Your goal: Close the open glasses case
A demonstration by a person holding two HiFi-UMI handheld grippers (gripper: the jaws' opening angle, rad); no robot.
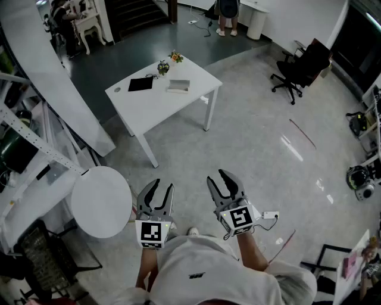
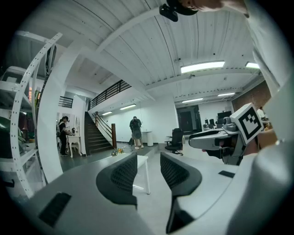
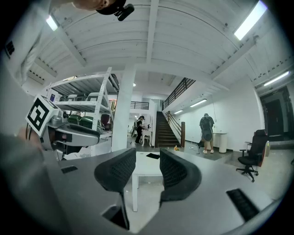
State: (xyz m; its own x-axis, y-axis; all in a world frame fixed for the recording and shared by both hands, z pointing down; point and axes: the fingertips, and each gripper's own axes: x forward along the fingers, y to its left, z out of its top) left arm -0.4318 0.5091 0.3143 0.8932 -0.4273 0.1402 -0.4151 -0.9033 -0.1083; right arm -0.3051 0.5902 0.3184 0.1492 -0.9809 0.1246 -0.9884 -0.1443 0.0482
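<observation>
Far ahead stands a white table. On it lie a pale, box-like case, too small to tell whether its lid is up, and a flat black thing. Two small flower bunches sit at its far corner. Both grippers hover over the floor, well short of the table. My left gripper is open with nothing in it, and so is my right gripper. In the left gripper view the table shows between the open jaws of the left gripper. In the right gripper view the right gripper frames the table and the black thing.
A round white table stands close at the left, beside metal shelving and a slanted white beam. A black office chair is at the right. A person stands at the far end, with stairs nearby.
</observation>
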